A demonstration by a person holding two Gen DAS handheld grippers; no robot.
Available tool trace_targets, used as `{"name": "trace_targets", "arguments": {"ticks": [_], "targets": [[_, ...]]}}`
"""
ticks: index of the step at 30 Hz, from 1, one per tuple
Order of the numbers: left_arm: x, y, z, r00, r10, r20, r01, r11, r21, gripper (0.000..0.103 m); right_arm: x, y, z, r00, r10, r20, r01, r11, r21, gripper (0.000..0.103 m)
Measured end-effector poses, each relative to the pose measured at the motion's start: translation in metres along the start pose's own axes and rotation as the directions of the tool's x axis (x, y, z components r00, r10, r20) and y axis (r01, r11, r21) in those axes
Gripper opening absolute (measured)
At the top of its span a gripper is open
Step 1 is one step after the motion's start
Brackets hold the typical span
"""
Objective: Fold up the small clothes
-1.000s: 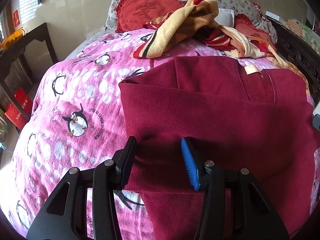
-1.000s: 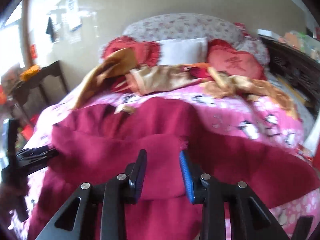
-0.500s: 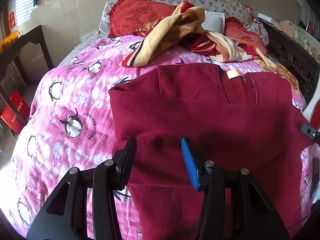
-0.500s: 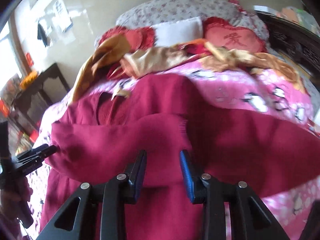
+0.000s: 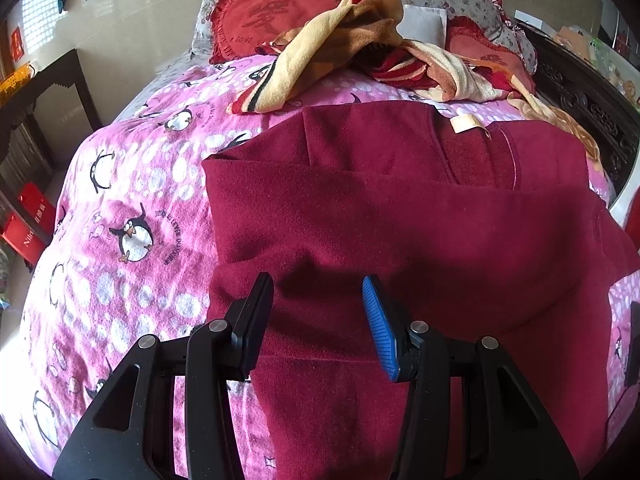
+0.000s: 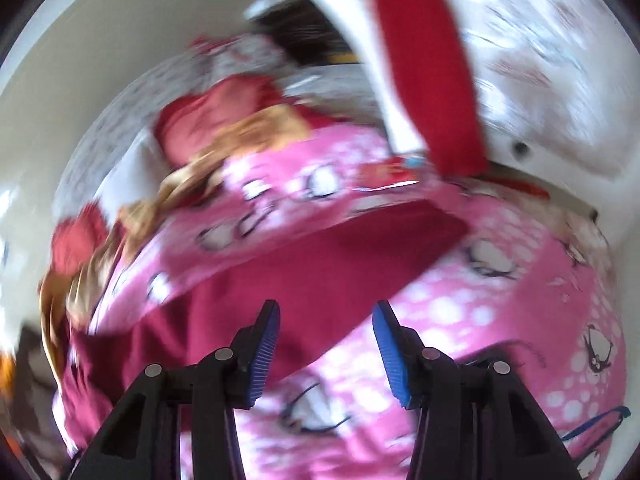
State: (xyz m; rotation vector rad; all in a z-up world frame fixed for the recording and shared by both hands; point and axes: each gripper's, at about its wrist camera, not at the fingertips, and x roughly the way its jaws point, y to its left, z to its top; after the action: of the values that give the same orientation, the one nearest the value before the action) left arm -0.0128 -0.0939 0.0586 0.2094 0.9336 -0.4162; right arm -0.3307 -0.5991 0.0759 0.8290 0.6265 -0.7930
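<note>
One maroon garment [image 5: 400, 232] lies beside two red cushions [image 5: 256, 20].

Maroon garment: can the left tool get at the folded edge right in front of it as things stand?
Probably yes. The left tool hangs over the maroon garment with its jaws apart and nothing between them; the folded edge lies flat on the pink blanket with nothing on top or in the way.
</note>
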Motion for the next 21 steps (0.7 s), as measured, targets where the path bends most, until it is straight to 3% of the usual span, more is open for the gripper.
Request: {"name": "trace_targets", "arguments": {"ticks": [7, 11, 15, 16, 17, 18, 21], "targets": [[-0.008, 0.012, -0.001, 1.0, 0.026, -0.008, -0.027, 0.999, -0.033, 0.046, 0.048, -0.024, 0.015, 0.997, 0.023, -0.071, -0.012, 0.988, 0.151, 0.047], [-0.016, 0.023, -0.001, 0.999, 0.037, -0.005, -0.037, 0.998, -0.054, 0.046, 0.048, -0.029, 0.017, 0.999, 0.026, -0.021, -0.022, 0.989, 0.149, 0.027], [-0.018, 0.034, -0.001, 0.999, 0.043, -0.001, -0.043, 0.996, -0.077, 0.046, 0.033, -0.04, 0.016, 0.999, 0.035, -0.006, -0.033, 0.988, 0.151, 0.027], [-0.017, 0.036, -0.002, 0.999, 0.043, -0.007, -0.044, 0.996, -0.084, 0.046, 0.027, -0.042, 0.015, 1.0, 0.021, 0.013, -0.023, 0.988, 0.151, 0.034], [-0.016, 0.037, -0.002, 0.999, 0.039, -0.014, -0.041, 0.995, -0.091, 0.046, 0.024, -0.045, 0.014, 0.999, 0.022, 0.027, -0.026, 0.987, 0.156, 0.053], [-0.016, 0.038, -0.003, 0.999, 0.033, -0.021, -0.035, 0.995, -0.097, 0.046, 0.022, -0.048, 0.012, 0.999, 0.031, 0.037, -0.036, 0.985, 0.166, 0.06], [-0.016, 0.036, -0.005, 0.999, 0.039, -0.027, -0.041, 0.995, -0.09, 0.046, 0.029, -0.053, 0.012, 0.997, 0.078, 0.028, -0.082, 0.976, 0.202, 0.063]]}}
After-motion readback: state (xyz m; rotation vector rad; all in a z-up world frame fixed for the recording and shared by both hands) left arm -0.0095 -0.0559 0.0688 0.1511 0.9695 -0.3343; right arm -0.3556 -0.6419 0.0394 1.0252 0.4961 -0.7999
